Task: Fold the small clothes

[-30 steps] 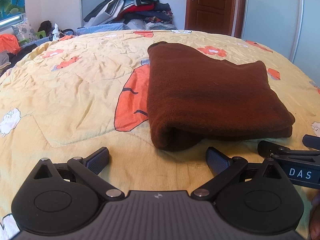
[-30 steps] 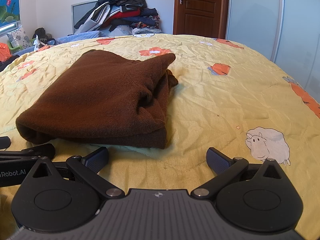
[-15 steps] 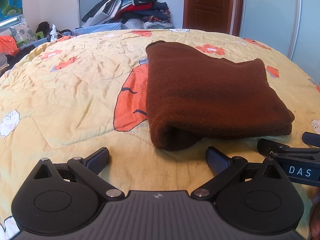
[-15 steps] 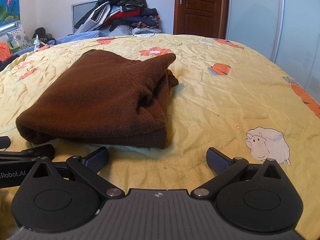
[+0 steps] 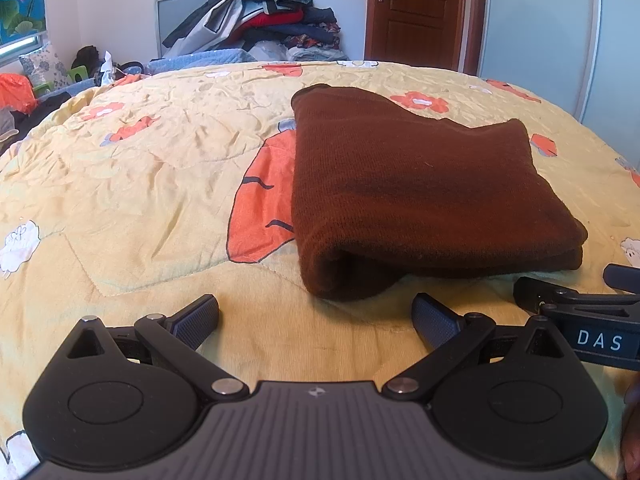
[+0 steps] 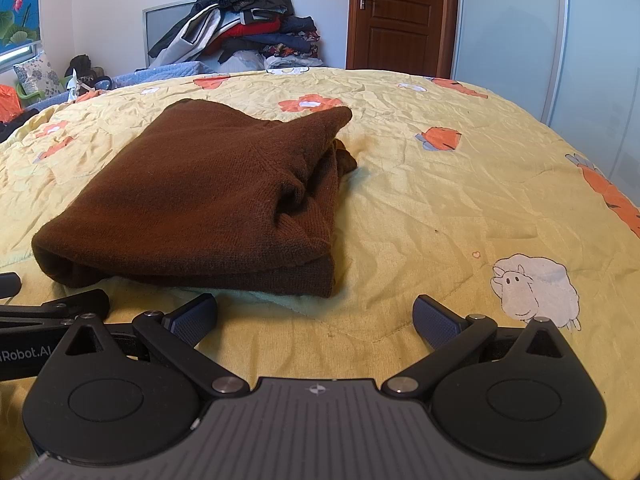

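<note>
A brown knitted garment [image 5: 416,192] lies folded into a thick rectangle on the yellow patterned bedspread [image 5: 140,184]. In the right wrist view the garment [image 6: 208,200] shows its layered open edges on its right side. My left gripper [image 5: 316,316] is open and empty, just short of the garment's near left corner. My right gripper [image 6: 316,316] is open and empty, just short of its near right corner. Each gripper's side shows in the other's view: the right gripper [image 5: 580,312], the left gripper [image 6: 52,312].
A pile of clothes [image 5: 260,20] is heaped beyond the far edge of the bed. A brown door [image 5: 416,12] and a pale sliding wardrobe [image 6: 540,40] stand at the back right. Cluttered items [image 5: 24,88] sit off the bed's left side.
The left wrist view has shifted slightly, so the garment sits a touch lower and closer. The right gripper and the garment have not visibly moved.
</note>
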Action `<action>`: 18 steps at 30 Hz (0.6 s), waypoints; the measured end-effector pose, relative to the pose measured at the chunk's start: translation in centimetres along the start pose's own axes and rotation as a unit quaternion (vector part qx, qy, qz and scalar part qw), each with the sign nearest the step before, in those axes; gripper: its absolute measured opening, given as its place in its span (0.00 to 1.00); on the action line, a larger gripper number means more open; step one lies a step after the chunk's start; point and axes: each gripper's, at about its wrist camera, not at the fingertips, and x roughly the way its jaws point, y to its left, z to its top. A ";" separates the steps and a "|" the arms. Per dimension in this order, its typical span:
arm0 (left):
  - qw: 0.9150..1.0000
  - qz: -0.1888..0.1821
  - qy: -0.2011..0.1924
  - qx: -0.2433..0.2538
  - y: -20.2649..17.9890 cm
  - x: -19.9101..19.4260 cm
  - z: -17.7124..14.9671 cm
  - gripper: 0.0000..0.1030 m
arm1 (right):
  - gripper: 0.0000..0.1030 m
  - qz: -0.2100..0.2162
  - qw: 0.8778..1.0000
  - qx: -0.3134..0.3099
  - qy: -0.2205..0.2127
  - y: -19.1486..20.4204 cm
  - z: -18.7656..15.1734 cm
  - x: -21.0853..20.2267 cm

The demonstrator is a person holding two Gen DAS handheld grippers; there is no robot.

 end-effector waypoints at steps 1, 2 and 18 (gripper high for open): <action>1.000 0.000 0.000 0.000 0.0 0.0 0.0 1.00 | 1.00 0.000 1.000 0.000 0.000 0.0 0.0 0.0; 1.000 0.000 0.000 0.000 0.0 0.0 0.0 1.00 | 1.00 0.000 1.000 0.000 0.000 0.0 0.0 0.0; 1.000 -0.003 -0.002 0.003 0.1 -0.1 -0.1 1.00 | 1.00 0.000 1.000 0.000 0.000 0.0 0.0 0.0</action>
